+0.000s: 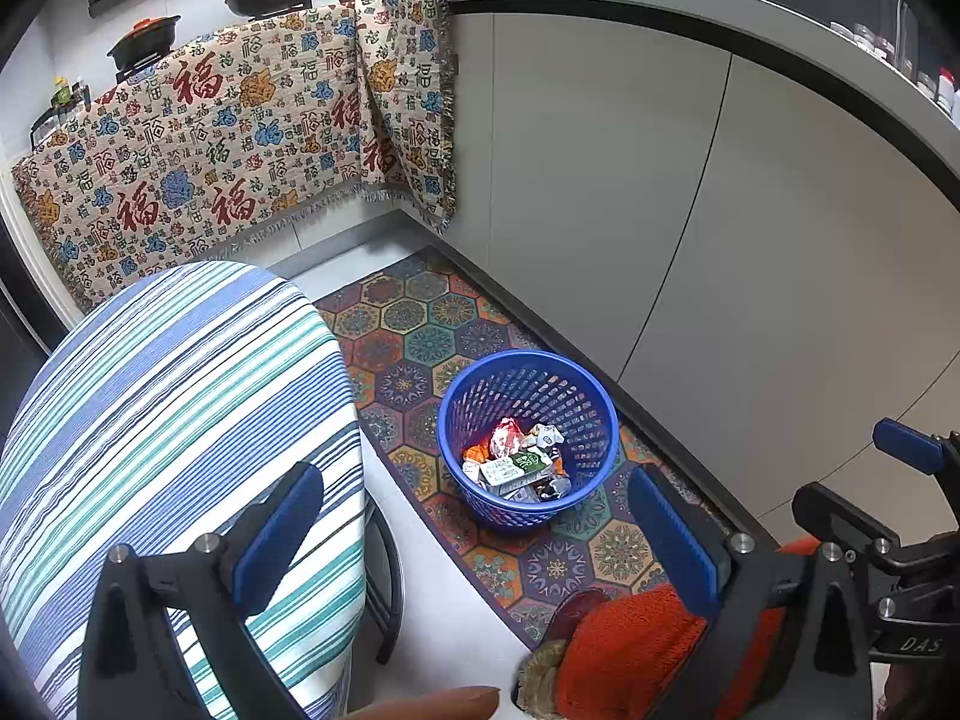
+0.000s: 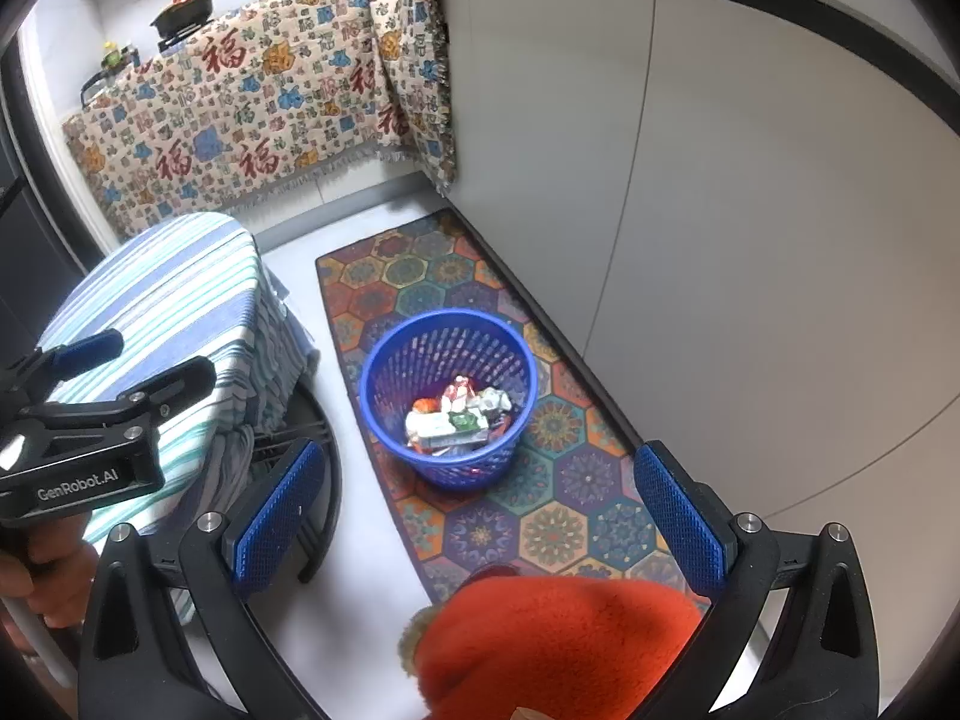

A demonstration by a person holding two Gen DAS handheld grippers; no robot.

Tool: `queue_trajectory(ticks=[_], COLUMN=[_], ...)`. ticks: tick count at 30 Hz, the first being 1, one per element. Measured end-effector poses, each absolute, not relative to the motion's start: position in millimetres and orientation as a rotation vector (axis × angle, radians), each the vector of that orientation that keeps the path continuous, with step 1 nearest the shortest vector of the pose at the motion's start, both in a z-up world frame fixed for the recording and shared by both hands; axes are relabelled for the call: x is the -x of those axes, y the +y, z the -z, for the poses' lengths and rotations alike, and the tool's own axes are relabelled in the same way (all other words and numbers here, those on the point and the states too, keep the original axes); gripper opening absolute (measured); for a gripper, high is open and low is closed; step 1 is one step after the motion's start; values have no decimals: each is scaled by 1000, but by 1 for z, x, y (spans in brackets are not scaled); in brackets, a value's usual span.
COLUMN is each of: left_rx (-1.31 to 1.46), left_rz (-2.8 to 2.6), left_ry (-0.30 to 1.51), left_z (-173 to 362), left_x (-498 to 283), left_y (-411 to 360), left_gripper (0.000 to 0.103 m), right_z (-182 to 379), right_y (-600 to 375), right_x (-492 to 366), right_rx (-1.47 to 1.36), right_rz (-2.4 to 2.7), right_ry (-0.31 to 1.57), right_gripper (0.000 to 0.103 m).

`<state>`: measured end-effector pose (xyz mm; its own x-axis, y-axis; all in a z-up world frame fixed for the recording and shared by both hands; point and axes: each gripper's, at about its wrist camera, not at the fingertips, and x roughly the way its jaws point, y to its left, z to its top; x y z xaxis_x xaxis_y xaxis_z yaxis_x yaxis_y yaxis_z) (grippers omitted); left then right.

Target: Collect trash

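Blue bin point(image 1: 528, 438) stands upright on the patterned mat point(image 1: 432, 324), just beside the cabinet plinth. Trash point(image 1: 516, 462), crumpled wrappers and a flattened carton, lies in the bin bottom. Left gripper point(image 1: 480, 531) is above and short of the bin, jaws wide open, holding nothing. Right gripper point(image 2: 480, 516) is likewise short of the bin, jaws open, empty. Striped worktop point(image 1: 174, 420) stands left of the bin. An orange slipper point(image 2: 558, 642) is nearest the cameras.
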<state>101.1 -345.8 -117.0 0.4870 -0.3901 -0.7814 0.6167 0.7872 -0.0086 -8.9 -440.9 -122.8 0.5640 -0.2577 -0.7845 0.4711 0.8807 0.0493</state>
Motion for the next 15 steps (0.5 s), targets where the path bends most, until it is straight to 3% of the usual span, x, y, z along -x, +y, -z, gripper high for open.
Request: queue_trajectory(ticks=[15], left_rx=[-288], left_rz=[624], left_ry=[877], left_z=[119], left_x=[-104], left_y=[-347], left_gripper=[103], right_z=[124], right_y=[-443], right_x=[9], right_rx=[-266], right_rz=[439], right_ry=[880], right_gripper=[103])
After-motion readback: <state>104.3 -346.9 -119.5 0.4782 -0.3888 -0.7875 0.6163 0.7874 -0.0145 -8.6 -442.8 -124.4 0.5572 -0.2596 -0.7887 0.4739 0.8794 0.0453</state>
